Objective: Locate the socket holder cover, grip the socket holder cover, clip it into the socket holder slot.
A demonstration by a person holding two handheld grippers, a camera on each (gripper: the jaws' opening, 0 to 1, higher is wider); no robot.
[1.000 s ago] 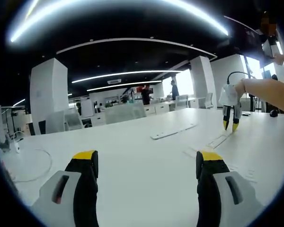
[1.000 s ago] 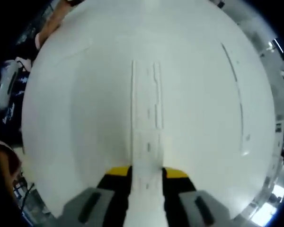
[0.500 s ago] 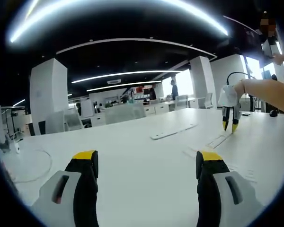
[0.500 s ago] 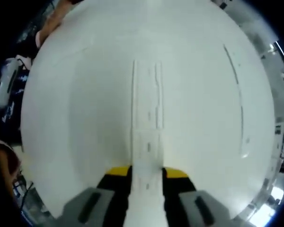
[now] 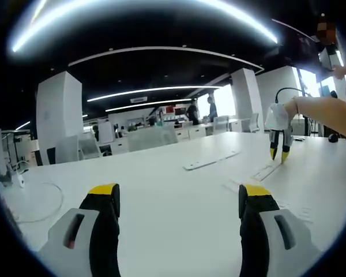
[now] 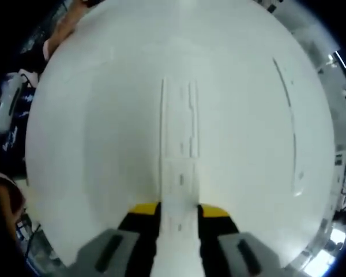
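Now your right gripper (image 6: 179,210) pinches the white socket holder cover (image 6: 179,173) flat against the table (image 6: 92,144), aligned lengthwise for clipping. Your left gripper (image 5: 179,199) waits beside it, jaws spread, holding nothing.

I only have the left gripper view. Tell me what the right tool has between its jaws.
Observer: In the right gripper view the right tool is shut on a long white strip, the socket holder cover, which runs forward from its jaws.
Operator: Say where that strip sits.
Observer: It lies lengthwise over the socket holder, a white rail flat on the white table; I cannot tell whether it is clipped in.
Operator: Report anything else near it.
Observer: A second long white strip lies apart on the table, toward that view's right edge.
Operator: Confirm my own tool.
Observer: The left tool is open and holds nothing, low over the table.
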